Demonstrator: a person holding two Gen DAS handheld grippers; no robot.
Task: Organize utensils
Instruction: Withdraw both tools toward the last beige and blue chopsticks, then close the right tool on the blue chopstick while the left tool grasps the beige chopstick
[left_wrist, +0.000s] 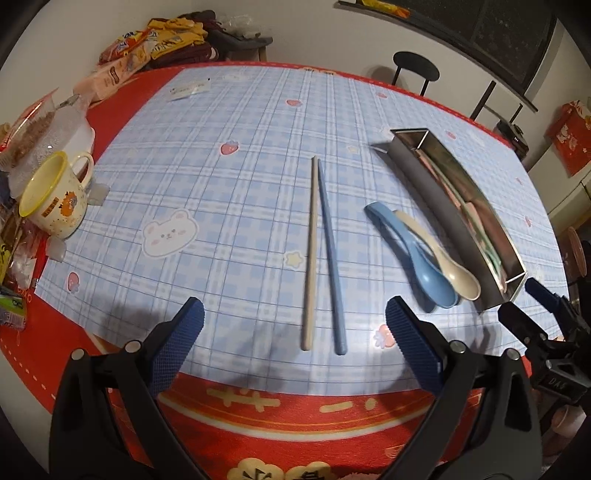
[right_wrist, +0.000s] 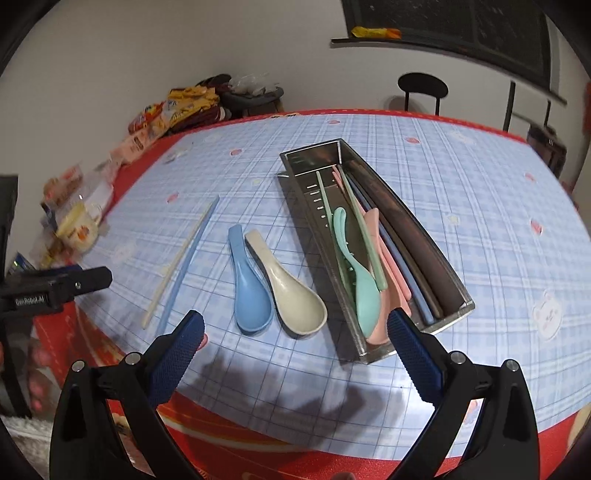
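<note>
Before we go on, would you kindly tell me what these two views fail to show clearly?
- Left wrist view: the metal tray is seen edge-on, so its near wall hides most of its contents.
- Right wrist view: the mug and the clutter around it are blurred, so no print can be read.
- Right wrist view: the right tool has one fingertip covering the pink spoon's bowl.
- Both views: the packets at the table's far corner are too small to identify.

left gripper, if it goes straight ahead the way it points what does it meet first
Probably the near ends of the beige chopstick and blue chopstick, lying between the open left gripper's fingers; height above the table is unclear.
</note>
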